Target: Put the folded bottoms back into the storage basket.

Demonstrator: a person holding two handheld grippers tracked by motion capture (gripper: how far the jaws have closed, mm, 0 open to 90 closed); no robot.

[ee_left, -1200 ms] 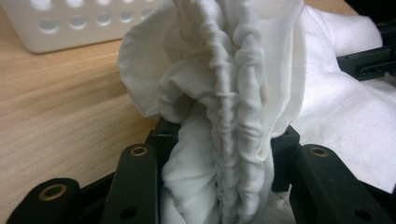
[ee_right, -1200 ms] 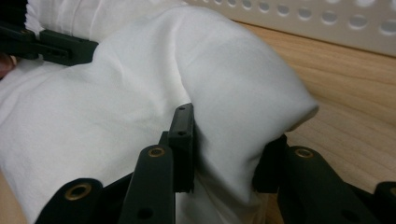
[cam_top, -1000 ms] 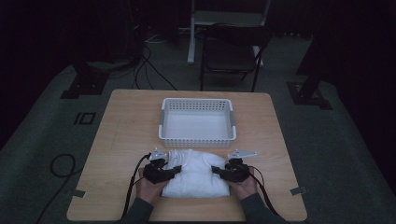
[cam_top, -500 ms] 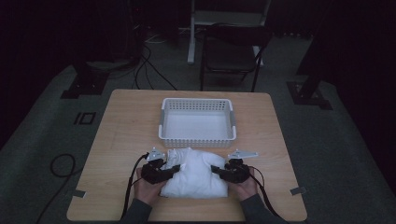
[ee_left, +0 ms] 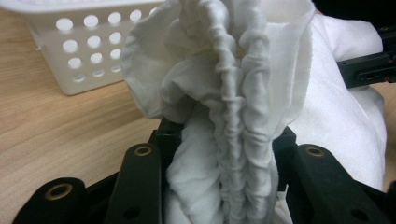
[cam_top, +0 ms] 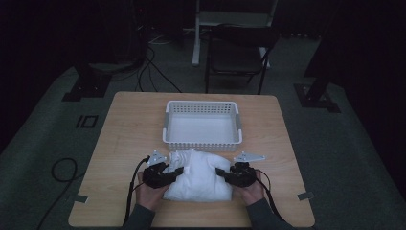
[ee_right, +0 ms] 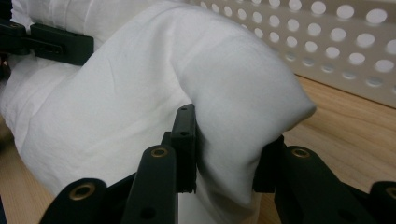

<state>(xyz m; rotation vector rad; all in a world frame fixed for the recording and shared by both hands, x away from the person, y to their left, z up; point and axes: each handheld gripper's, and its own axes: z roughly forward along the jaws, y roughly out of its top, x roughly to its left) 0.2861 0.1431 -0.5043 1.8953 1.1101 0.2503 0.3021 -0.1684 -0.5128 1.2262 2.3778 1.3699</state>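
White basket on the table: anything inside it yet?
Nothing shows inside the white basket: its floor looks bare in the high view. The white cloth lies in front of it, gripped at both ends. The near wall hides a strip of floor.

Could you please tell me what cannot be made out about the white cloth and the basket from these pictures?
- What garment the white cloth is: high view, bunched and dim.
- Left gripper pads: left gripper view, gathered folds cover them.
- Basket floor contents: high view, too pale and small to tell.
- Basket's far side: right gripper view, cut off by the top edge.
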